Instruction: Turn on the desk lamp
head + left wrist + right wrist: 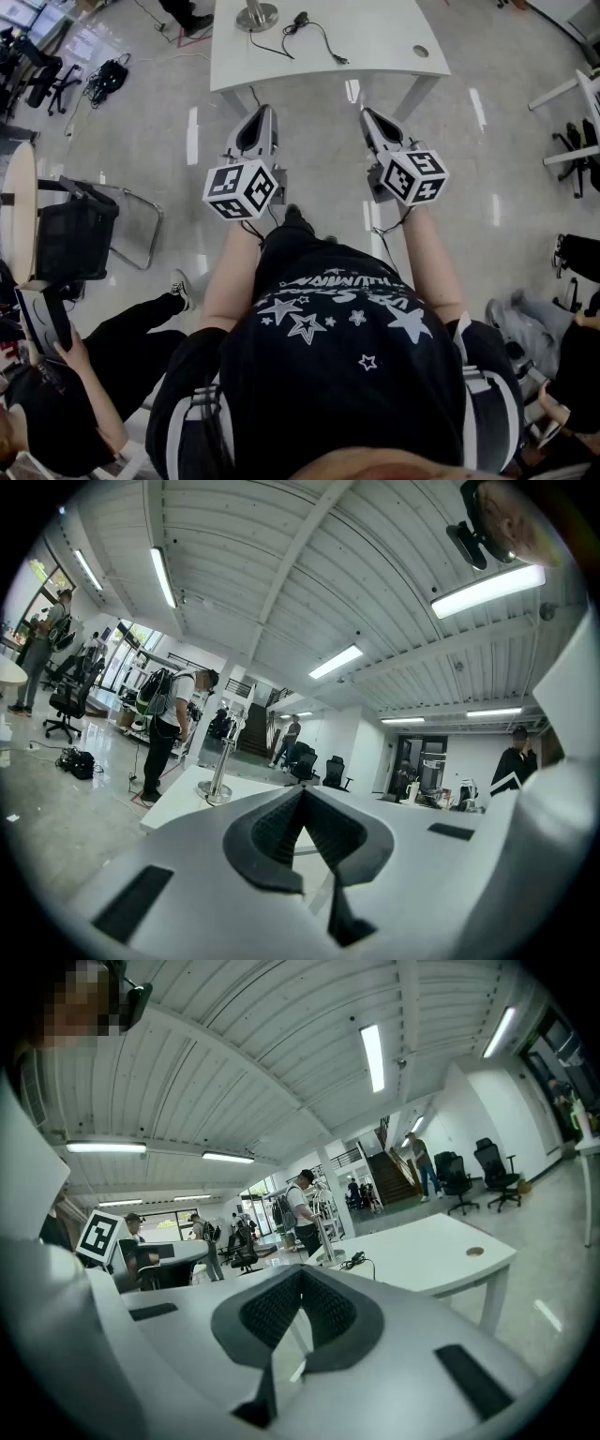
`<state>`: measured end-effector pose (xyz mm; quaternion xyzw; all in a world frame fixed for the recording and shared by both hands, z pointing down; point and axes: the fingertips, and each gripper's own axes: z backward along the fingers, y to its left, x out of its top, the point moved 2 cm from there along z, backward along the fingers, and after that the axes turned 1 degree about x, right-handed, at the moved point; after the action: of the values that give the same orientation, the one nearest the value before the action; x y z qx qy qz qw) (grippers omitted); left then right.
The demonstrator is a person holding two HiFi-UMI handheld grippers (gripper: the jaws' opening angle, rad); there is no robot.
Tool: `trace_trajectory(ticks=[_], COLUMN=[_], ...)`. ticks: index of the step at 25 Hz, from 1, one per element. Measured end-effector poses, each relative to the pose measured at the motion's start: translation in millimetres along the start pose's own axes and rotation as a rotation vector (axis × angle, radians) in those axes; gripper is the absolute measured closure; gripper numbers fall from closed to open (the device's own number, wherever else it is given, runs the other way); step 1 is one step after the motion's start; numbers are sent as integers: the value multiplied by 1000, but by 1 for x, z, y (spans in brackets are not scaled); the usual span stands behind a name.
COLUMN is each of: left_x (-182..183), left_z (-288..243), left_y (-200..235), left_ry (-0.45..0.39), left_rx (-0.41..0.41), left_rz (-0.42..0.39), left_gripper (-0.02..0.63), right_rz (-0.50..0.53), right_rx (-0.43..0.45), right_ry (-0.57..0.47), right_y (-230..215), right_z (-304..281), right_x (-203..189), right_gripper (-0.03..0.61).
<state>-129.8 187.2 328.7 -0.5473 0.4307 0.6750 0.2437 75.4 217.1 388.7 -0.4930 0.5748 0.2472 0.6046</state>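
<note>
Short of the table (375,47), left gripper (263,112) and right gripper (367,113) show jaws pressed together, empty. Approach pending: next, reach toward the lamp base (256,16).

1. Open floor (314,141) separates the left gripper (263,111) and right gripper (367,112) from the white table (375,42).
2. Lamp base (256,16) and black cable (300,21) crowd the tabletop's left; its right side offers room.
3. A slanted table leg (419,94) stands beside the right gripper.

Left gripper (262,111) and right gripper (368,113): pale grey shells, black ribbed pads (277,829). Black-and-white marker cube (241,188) behind each jaw pair, black cable (250,228) trailing. Behind the tongs: black T-shirt (347,375), white stars; sleeves (199,408) white-striped.
</note>
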Motion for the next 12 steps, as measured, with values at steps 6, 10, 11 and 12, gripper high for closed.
trace_trajectory(ticks=[6,10,11,12], left_x=[-10,-11,-10,-11], left_z=[-1,-10,-15,-20], left_y=[1,11,14,18], left_ry=[22,27,28,32], left_rx=[-5,1,0,-2], left_rz=[-4,5,7,9], left_gripper=[604,604,604,604], right_rz=[-33,-44,-45,-46], right_rx=[-11,-11,-13,-16], right_ry=[15,34,34,34], right_y=[-5,-9,-11,-13], right_z=[-3,-14,-18,-22], right_x=[-13,-17,-16,-15], right_gripper=[575,575,575,575])
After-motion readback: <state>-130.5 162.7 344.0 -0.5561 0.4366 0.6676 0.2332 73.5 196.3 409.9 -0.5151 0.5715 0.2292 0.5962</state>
